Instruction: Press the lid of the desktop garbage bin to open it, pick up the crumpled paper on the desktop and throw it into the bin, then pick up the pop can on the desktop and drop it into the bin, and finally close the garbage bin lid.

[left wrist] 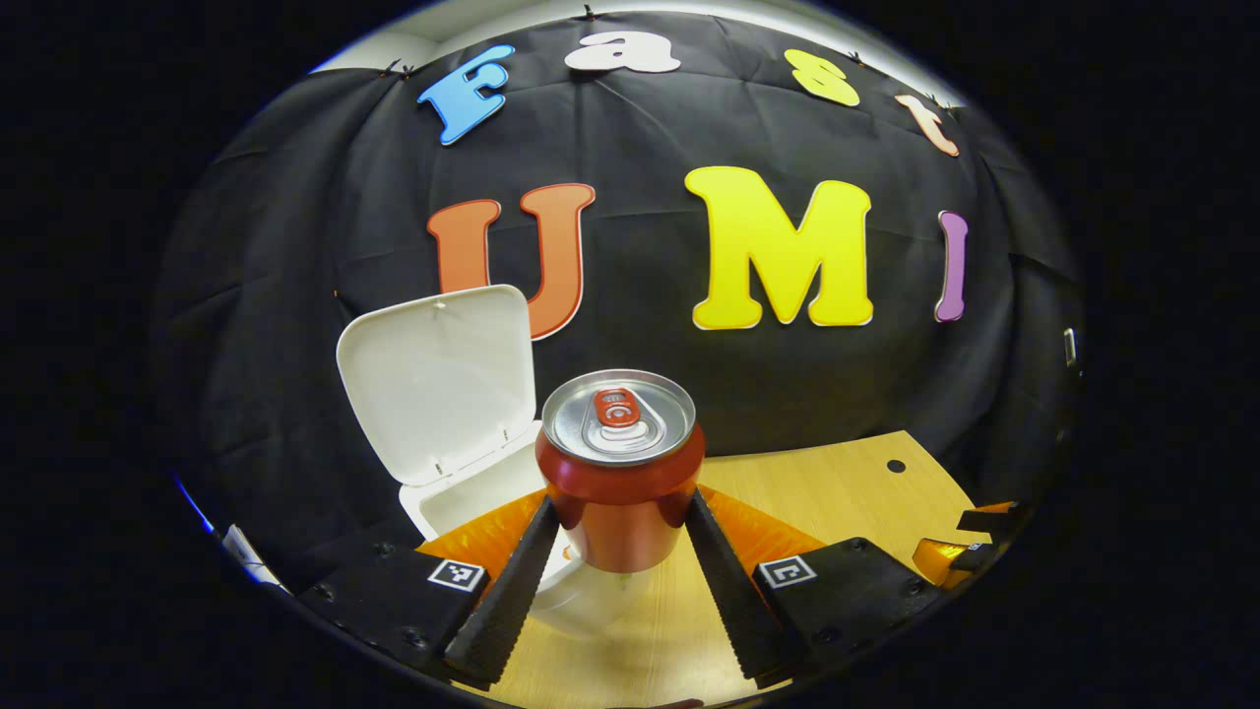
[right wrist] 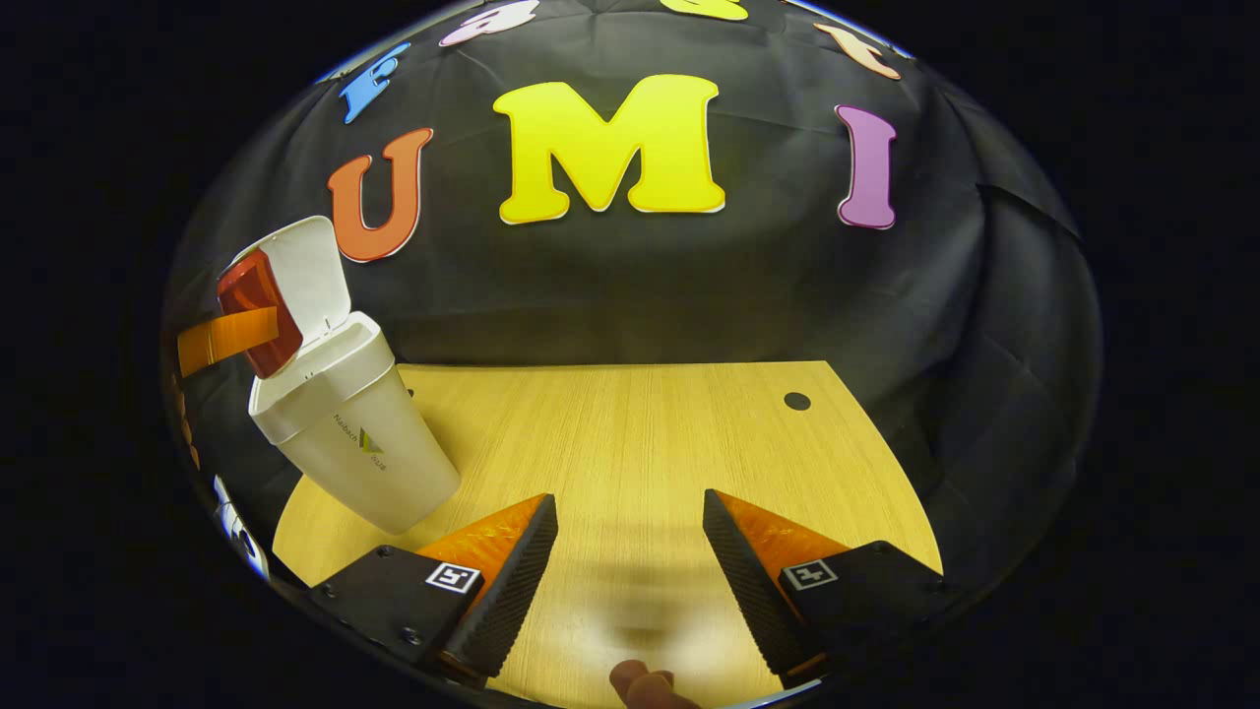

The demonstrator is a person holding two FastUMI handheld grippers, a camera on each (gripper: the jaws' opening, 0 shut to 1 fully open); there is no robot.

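My left gripper (left wrist: 620, 502) is shut on a red pop can (left wrist: 620, 473), held upright with its silver top and red tab facing me. Just behind and left of the can stands the white desktop bin (left wrist: 448, 507) with its lid (left wrist: 438, 379) swung up. From the right gripper view, the can (right wrist: 258, 310) hangs beside the raised lid (right wrist: 307, 266), over the mouth of the bin (right wrist: 345, 433), with one finger of the left gripper (right wrist: 224, 335) on it. My right gripper (right wrist: 630, 532) stands open low over the wooden table (right wrist: 630, 433), holding nothing.
The bin stands near the table's left edge, close to the black cloth wall. A small dark hole (right wrist: 796, 401) marks the tabletop at the far right. A fingertip (right wrist: 645, 684) shows at the bottom of the right gripper view.
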